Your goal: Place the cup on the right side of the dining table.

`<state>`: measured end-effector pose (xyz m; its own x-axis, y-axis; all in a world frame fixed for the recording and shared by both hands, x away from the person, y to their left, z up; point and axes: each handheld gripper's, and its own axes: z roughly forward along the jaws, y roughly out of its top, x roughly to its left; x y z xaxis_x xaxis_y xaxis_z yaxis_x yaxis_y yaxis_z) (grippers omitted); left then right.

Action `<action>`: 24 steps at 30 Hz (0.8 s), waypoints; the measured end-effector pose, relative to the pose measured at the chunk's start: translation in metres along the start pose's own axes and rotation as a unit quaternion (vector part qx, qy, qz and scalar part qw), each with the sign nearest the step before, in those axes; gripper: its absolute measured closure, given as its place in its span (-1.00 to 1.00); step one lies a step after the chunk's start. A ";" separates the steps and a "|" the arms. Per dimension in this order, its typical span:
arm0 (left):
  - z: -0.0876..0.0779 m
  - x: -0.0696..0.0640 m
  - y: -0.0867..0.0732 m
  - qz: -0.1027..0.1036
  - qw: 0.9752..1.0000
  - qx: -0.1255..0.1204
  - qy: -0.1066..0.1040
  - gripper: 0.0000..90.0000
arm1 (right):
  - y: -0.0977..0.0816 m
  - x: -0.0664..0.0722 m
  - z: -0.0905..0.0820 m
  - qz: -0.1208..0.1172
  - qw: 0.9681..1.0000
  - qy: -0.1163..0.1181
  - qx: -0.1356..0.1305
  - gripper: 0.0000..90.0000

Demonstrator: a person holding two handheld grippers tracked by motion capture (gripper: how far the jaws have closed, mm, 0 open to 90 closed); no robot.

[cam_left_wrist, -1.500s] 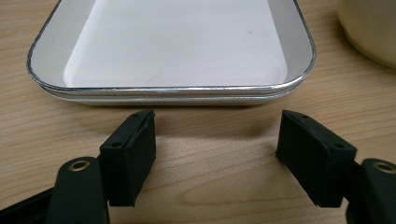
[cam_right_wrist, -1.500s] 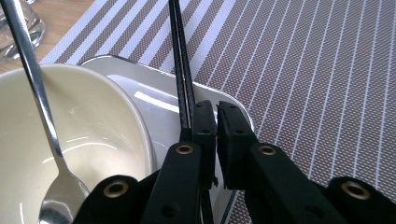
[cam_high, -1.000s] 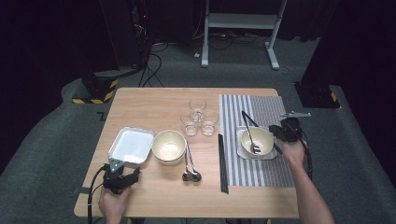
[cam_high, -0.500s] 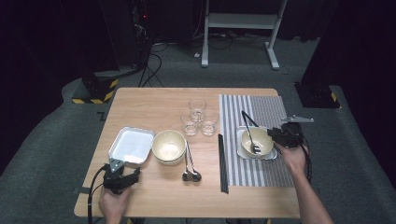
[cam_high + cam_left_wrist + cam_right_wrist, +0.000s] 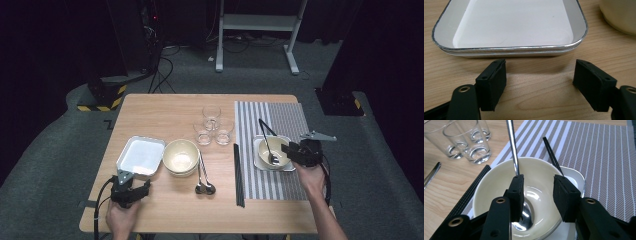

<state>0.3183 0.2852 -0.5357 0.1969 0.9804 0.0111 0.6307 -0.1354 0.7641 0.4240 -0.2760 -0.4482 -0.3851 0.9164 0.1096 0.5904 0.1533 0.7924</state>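
Note:
On the striped placemat [image 5: 280, 120] a cream bowl [image 5: 272, 152] [image 5: 499, 182] sits on a square white plate [image 5: 287, 167] [image 5: 574, 177]. A metal spoon [image 5: 267, 145] [image 5: 514, 150] lies in the bowl with its handle leaning over the far rim. My right gripper [image 5: 292, 151] [image 5: 537, 195] hovers at the bowl's right edge. Its jaws have just been opening and nothing is between them; the spoon passes outside the left jaw. My left gripper [image 5: 135, 186] [image 5: 540, 82] rests open on the wood just short of the white tray [image 5: 141, 155] [image 5: 511, 25].
Black chopsticks [image 5: 265, 127] [image 5: 551, 155] lean on the plate's far side, and another pair [image 5: 239, 175] [image 5: 471, 190] lies along the mat's left edge. Three glasses [image 5: 212, 125] [image 5: 466, 140], a second cream bowl [image 5: 181, 156] [image 5: 619, 15] and two spoons [image 5: 202, 175] occupy mid-table.
My right hand has shifted a little toward the near edge of the table beside the bowl. The spoon stays in the bowl. The left hand has not moved.

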 end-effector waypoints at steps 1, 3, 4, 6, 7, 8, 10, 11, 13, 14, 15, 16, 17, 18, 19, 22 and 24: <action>0.000 0.000 0.000 0.000 1.000 0.000 0.000 -0.41 | -0.001 0.002 -0.001 -0.002 1.000 0.001 -0.003 0.36; 0.000 0.000 0.000 0.001 1.000 0.000 0.000 -0.41 | -0.002 0.005 -0.003 0.003 1.000 -0.005 -0.006 0.36; 0.000 0.000 0.000 0.001 1.000 0.000 -0.001 -0.41 | -0.002 0.007 -0.004 0.004 1.000 -0.006 -0.009 0.37; 0.000 0.000 0.000 0.001 1.000 0.000 -0.002 -0.41 | -0.003 0.010 -0.004 0.007 1.000 -0.008 -0.010 0.37; 0.000 0.000 0.000 0.001 1.000 -0.001 -0.003 -0.41 | -0.004 0.012 -0.004 0.005 1.000 -0.012 -0.012 0.36; 0.000 0.000 0.000 0.001 1.000 -0.001 -0.004 -0.41 | -0.004 0.014 -0.004 0.005 1.000 -0.015 -0.015 0.36; 0.000 0.000 0.000 0.000 1.000 -0.001 -0.005 -0.41 | -0.004 0.018 -0.003 0.008 1.000 -0.019 -0.017 0.35; 0.000 0.000 0.000 0.000 1.000 -0.001 -0.006 -0.41 | -0.004 0.019 -0.003 0.011 1.000 -0.022 -0.018 0.35; 0.000 0.000 0.000 0.001 1.000 -0.001 -0.007 -0.41 | -0.004 0.022 -0.001 0.013 0.999 -0.023 -0.019 0.35; 0.000 0.000 0.000 0.001 1.000 -0.001 -0.007 -0.41 | -0.003 0.023 -0.001 0.015 0.999 -0.023 -0.019 0.36; 0.000 0.000 0.000 0.001 1.000 -0.001 -0.008 -0.41 | -0.002 0.024 0.000 0.018 0.999 -0.022 -0.018 0.39; 0.000 0.000 0.000 0.001 1.000 -0.001 -0.008 -0.41 | -0.001 0.025 0.001 0.019 0.999 -0.020 -0.017 0.42; 0.000 0.000 0.000 0.001 1.000 -0.001 -0.008 -0.41 | 0.000 0.026 0.001 0.020 0.999 -0.020 -0.015 0.45; 0.000 0.000 0.000 0.002 1.000 -0.001 -0.008 -0.41 | 0.001 0.028 0.003 0.018 0.999 -0.022 -0.015 0.47; 0.000 0.000 0.000 0.001 1.000 -0.001 -0.008 -0.41 | 0.002 0.029 0.003 0.019 0.999 -0.021 -0.014 0.48; 0.000 0.000 0.000 0.000 1.000 -0.002 -0.009 -0.41 | 0.006 0.033 0.007 0.021 0.999 -0.019 -0.015 0.58; 0.000 0.000 0.000 0.001 1.000 -0.002 -0.009 -0.41 | 0.009 0.037 0.009 0.018 0.999 -0.020 -0.017 0.63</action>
<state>0.3181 0.2850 -0.5357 0.2119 0.9773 0.0000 0.6278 -0.1362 0.7664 0.4215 -0.2377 -0.4424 -0.3343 0.9354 0.1147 0.5785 0.1076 0.8085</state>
